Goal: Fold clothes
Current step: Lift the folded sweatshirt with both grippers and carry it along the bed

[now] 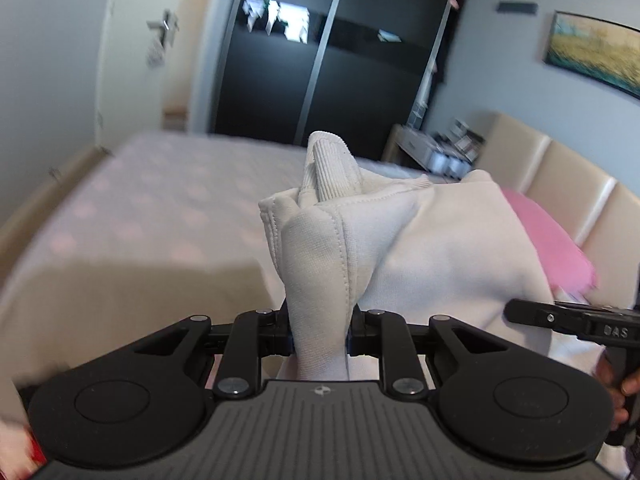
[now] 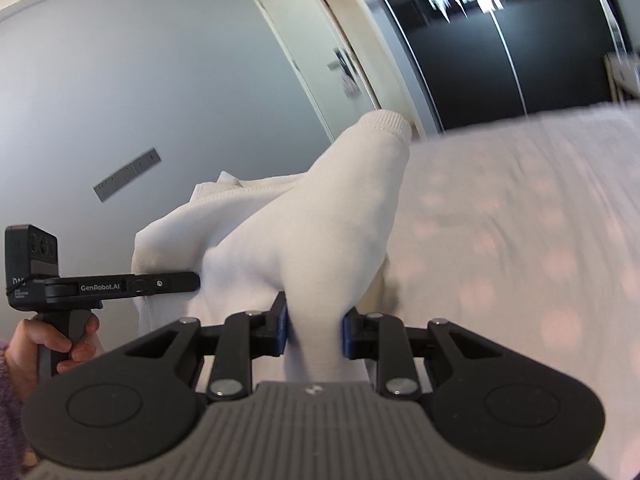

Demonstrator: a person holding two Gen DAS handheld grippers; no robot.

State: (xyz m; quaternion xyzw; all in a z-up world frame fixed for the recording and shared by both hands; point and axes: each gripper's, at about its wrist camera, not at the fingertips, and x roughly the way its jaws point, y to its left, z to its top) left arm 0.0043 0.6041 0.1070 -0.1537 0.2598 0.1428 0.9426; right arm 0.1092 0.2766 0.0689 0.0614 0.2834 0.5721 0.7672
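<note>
Both tongs are clamped on the cream sweatshirt (image 1: 420, 240), and it hangs in the air above the bed (image 1: 140, 208). The left tongs (image 1: 319, 332) pinch a bunched, stitched fold, a ribbed cuff (image 1: 328, 168) poking up at twelve o'clock. The right tongs (image 2: 315, 330) grip a sleeve, whose cuff (image 2: 386, 124) points to one o'clock. A pink pillow (image 1: 556, 248) shows at three o'clock, beside the padded headboard (image 1: 560, 176).
</note>
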